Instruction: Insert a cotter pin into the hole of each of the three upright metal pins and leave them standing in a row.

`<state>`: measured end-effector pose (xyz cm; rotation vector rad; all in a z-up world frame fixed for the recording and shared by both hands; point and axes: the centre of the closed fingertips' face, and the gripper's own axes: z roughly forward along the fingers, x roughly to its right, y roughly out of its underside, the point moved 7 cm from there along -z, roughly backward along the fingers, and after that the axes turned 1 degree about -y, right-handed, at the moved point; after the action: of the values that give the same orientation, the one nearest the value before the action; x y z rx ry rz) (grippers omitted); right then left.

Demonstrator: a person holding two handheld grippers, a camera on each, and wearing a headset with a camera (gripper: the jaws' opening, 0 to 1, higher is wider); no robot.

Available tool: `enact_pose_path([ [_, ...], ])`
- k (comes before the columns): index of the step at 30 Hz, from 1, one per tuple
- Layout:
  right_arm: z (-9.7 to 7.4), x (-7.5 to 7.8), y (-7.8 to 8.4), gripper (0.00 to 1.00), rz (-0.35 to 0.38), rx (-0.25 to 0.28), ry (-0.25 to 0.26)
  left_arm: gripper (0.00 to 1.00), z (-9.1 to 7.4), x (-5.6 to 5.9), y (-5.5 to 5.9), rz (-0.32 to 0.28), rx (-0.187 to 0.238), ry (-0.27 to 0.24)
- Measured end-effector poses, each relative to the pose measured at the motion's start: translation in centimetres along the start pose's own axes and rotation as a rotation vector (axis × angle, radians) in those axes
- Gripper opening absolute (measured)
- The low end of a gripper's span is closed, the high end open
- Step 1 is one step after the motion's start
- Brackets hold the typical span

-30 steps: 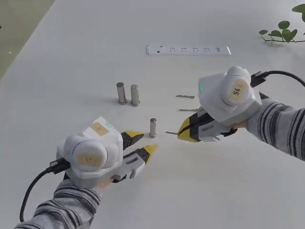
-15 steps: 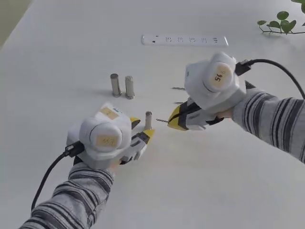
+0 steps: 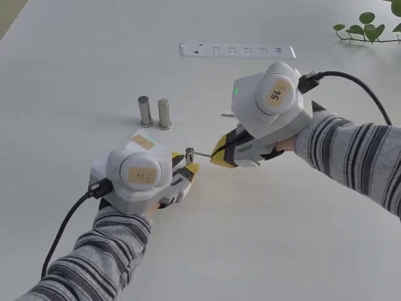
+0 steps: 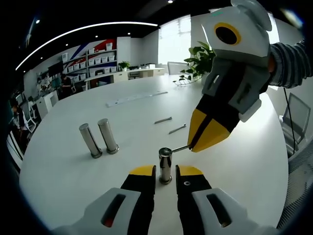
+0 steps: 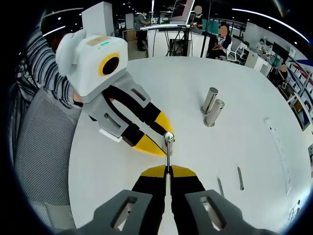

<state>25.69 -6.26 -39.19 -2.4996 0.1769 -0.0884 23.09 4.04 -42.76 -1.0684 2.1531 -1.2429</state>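
One upright metal pin [image 3: 189,152] [image 4: 165,164] [image 5: 168,137] stands between the yellow tips of my left gripper [image 3: 186,163] [image 4: 165,171], whose jaws are closed in against its lower half. My right gripper [image 3: 219,153] [image 5: 167,170] is shut on a thin cotter pin [image 3: 202,154] [image 4: 180,148] [image 5: 167,155]. The cotter pin lies level, and its free end touches the head of that metal pin. Two more metal pins [image 3: 145,111] [image 3: 164,113] stand side by side further back on the left. Two spare cotter pins [image 4: 163,120] [image 4: 177,129] lie flat on the table behind the right gripper.
A white power strip [image 3: 237,50] lies across the far side of the white table [image 3: 263,238]. A green plant [image 3: 366,28] trails in at the far right corner. Cables run back from both grippers along the striped sleeves.
My left gripper moved up to the near metal pin and narrowed its jaws around it. My right gripper carried the cotter pin leftward until its end reached the pin's head.
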Motion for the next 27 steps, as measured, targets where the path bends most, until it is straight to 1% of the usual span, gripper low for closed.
enact_pose_path([
  [9, 0.33, 0.24, 0.04, 0.00, 0.002, -0.004, -0.008, 0.06, 0.55, -0.12, 0.13, 0.001, -0.014, -0.001],
  [16, 0.30, 0.22, -0.15, 0.00, 0.000, -0.006, -0.006, 0.06, 0.68, -0.11, 0.07, 0.009, -0.016, -0.006],
  [19, 0.34, 0.32, -0.24, 0.00, 0.004, -0.002, -0.005, 0.06, 0.75, -0.12, 0.08, 0.003, -0.015, -0.010],
  [21, 0.38, 0.24, -0.30, 0.00, 0.007, 0.000, -0.004, 0.06, 0.76, -0.08, 0.10, -0.002, -0.015, -0.016],
  [23, 0.40, 0.13, -0.46, 0.00, 0.007, 0.004, -0.005, 0.05, 0.74, 0.05, 0.13, 0.012, -0.013, -0.022],
  [27, 0.46, -0.05, -0.84, 0.00, 0.006, 0.008, -0.005, 0.05, 0.67, 0.09, 0.18, 0.005, -0.011, -0.028],
])
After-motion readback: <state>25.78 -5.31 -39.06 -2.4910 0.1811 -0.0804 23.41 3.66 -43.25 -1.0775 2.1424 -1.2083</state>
